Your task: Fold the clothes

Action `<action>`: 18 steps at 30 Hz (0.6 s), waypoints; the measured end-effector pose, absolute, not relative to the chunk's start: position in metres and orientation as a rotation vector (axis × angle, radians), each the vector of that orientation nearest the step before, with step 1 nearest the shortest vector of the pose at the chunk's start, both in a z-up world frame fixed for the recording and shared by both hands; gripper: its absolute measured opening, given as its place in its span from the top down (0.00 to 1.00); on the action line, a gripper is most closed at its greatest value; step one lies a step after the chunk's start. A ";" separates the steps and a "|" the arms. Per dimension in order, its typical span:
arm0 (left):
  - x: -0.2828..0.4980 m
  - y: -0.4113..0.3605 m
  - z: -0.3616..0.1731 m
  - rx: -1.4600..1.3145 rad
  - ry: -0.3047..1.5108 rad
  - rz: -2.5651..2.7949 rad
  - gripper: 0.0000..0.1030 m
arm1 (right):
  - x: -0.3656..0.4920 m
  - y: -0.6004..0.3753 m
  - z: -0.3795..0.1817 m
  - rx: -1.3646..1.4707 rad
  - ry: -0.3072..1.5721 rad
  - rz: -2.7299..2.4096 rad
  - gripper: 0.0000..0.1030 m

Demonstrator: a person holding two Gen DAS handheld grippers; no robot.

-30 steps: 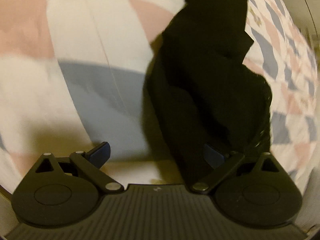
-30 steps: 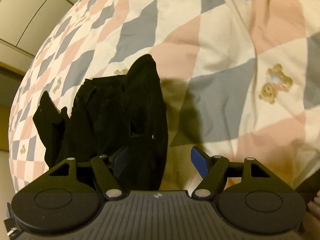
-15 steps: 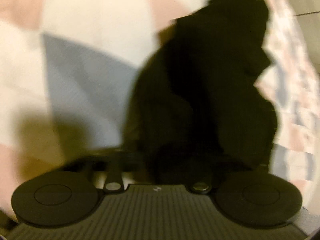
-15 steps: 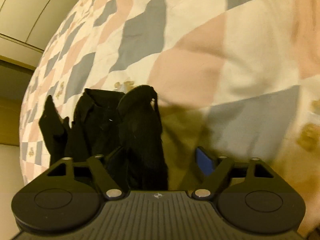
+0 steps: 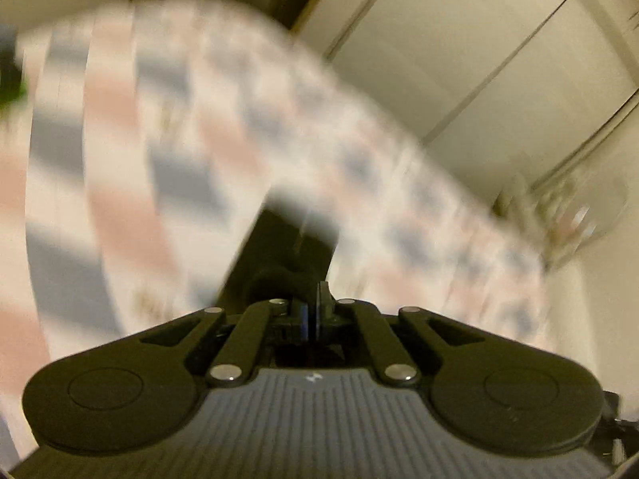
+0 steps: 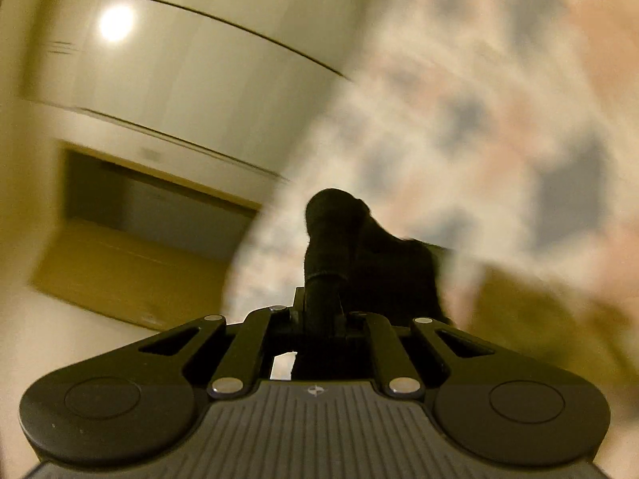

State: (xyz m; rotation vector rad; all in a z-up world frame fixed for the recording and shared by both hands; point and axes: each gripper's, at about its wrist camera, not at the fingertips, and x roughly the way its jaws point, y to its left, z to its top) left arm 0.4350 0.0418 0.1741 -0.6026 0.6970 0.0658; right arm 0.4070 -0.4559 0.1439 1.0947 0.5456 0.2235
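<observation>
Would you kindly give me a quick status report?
Left gripper and right gripper shut on black garment. Garment above checked quilt. Views blurred; nothing obstructing.

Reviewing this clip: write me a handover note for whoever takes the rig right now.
Left gripper: shut on the black garment.
Right gripper: shut on the black garment, a bunched edge between its fingers.
Garment: hanging from both grippers above the patchwork quilt; frames are blurred.
Done: both grips taken.
Left: probably spread it flat on the quilt, then fold; no fold visible yet.
</observation>
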 end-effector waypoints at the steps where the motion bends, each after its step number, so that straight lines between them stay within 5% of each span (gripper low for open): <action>1: 0.433 0.046 0.207 -0.581 0.609 0.060 0.99 | 0.409 -0.455 0.170 1.081 0.467 0.256 0.92; 5: 0.404 0.049 0.312 -0.506 0.336 0.018 0.99 | 0.393 -0.462 0.257 1.005 0.204 0.349 0.92; 8: 0.363 0.031 0.318 -0.459 0.332 -0.006 0.94 | 0.351 -0.477 0.271 0.963 0.108 0.336 0.93; 12: 0.307 0.011 0.233 -0.477 0.562 -0.006 0.85 | 0.292 -0.508 0.225 0.956 0.241 0.213 0.93; 15: 0.276 0.015 0.117 -0.538 0.894 0.063 0.63 | 0.255 -0.529 0.150 0.968 0.510 0.035 0.93; 18: 0.250 0.023 -0.005 -0.509 1.276 0.243 0.78 | 0.221 -0.551 0.037 1.044 0.837 -0.221 0.91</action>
